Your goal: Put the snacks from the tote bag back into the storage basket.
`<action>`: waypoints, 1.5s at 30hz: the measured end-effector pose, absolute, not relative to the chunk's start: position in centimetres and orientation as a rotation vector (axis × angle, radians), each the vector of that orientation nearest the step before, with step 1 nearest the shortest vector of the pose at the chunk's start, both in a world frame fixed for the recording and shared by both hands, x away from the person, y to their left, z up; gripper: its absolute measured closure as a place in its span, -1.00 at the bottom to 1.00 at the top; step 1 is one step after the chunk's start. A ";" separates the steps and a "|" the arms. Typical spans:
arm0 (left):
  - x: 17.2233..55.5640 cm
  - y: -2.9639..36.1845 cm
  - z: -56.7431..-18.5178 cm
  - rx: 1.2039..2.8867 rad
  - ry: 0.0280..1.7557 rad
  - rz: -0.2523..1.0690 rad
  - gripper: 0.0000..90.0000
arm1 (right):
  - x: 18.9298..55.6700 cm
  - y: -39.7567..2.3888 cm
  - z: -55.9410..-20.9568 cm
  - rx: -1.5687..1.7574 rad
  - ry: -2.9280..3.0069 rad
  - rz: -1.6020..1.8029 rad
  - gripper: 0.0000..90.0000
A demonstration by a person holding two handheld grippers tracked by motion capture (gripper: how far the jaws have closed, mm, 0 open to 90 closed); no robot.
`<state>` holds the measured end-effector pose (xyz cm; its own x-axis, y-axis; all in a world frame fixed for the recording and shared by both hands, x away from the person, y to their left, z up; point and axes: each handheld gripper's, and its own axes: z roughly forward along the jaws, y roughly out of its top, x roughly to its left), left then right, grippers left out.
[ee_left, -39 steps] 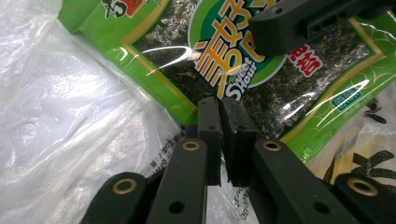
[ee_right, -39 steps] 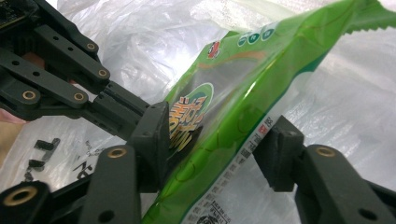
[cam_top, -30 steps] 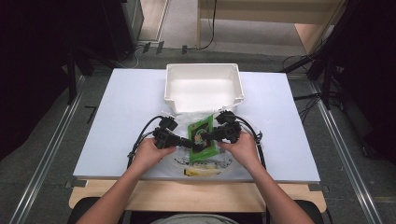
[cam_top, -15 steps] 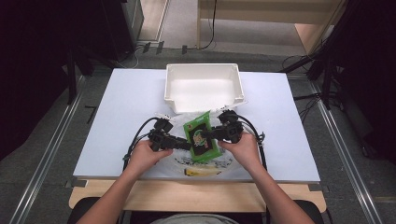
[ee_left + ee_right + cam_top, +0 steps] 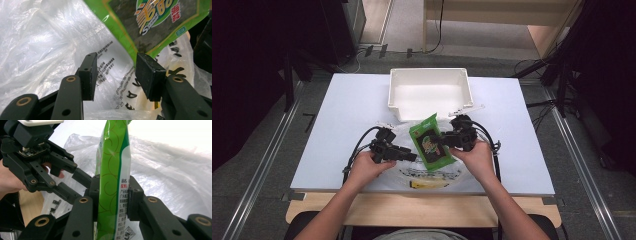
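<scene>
Nearest the person, a clear plastic bag [image 5: 432, 175] lay crumpled on the white bench [image 5: 337, 130], a yellow item [image 5: 424, 185] showing through its near edge; black print ran across the film, too creased to read. Above the bag, the right gripper [image 5: 443, 141] clamped a green snack packet [image 5: 430, 142] edge-on, its jaws having just been closing on it; the packet bore a round logo with yellow lettering and small Chinese text. The left gripper [image 5: 412, 156] stood open just beside the packet's lower corner, its jaws having just been opening, holding nothing. Beyond, the white bin [image 5: 430, 92] sat empty.
</scene>
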<state>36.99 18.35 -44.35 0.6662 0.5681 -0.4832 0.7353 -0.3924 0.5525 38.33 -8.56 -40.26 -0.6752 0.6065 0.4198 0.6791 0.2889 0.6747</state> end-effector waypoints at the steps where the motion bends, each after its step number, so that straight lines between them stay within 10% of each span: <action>1: 37.0 18.4 -44.4 2.106 1.005 -0.277 0.17 | 38.4 -8.7 -40.2 -1.226 -2.457 -1.356 0.63; 45: 36.9 18.0 -44.6 2.125 1.001 -0.200 0.08 | 40.4 -9.9 -39.0 -1.317 -2.514 -1.358 0.63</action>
<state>36.93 17.98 -44.62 0.6796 0.5941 -0.4303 0.7137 -0.3999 0.5751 40.37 -9.90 -38.97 -0.6498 0.6708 0.3575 0.6668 0.2771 0.6918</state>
